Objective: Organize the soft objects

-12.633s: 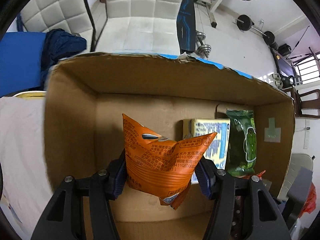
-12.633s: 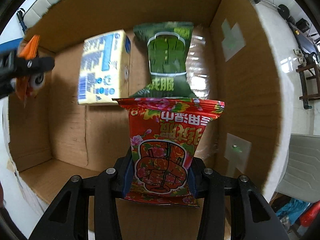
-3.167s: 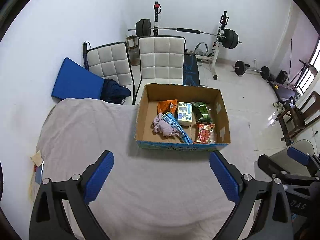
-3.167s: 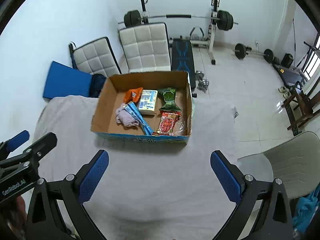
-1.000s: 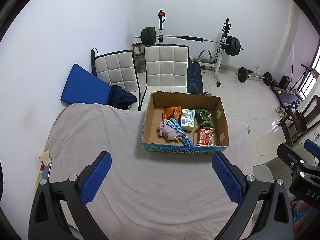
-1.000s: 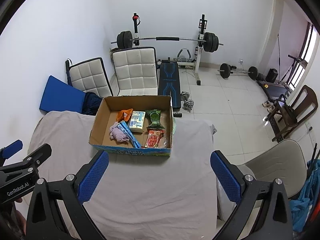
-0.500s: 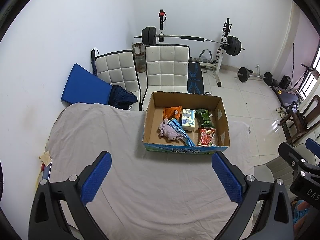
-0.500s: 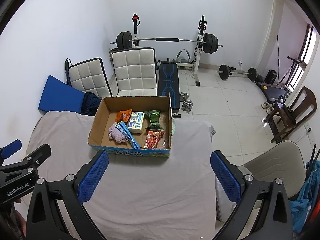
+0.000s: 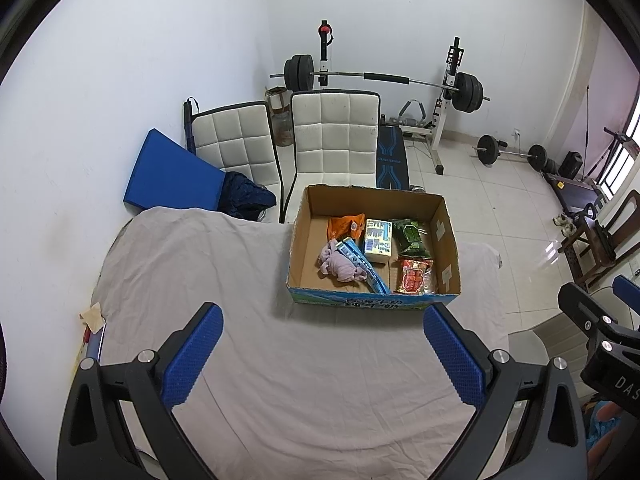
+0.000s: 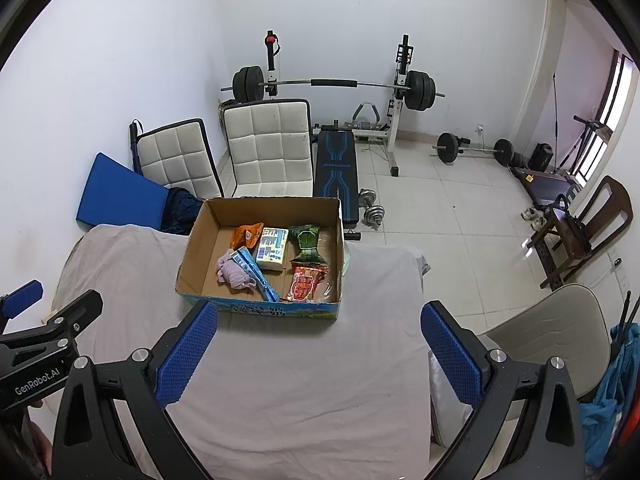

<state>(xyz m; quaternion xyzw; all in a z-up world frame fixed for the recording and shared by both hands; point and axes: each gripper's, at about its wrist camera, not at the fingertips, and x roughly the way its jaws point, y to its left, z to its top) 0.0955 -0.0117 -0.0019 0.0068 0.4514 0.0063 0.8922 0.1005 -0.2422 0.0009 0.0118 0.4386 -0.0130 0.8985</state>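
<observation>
Both my left gripper (image 9: 318, 354) and right gripper (image 10: 318, 354) hang spread wide and empty above the cloth-covered worktop (image 9: 312, 380). Every soft object sits inside the cardboard box (image 9: 374, 300), so I judge packing finished; next, just set the rig down.

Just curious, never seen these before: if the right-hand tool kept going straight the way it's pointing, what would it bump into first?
Most likely the grey cloth-covered table: the open right tool points down at bare cloth just short of the cardboard box. Depth is hard to judge through the fisheye.
</observation>
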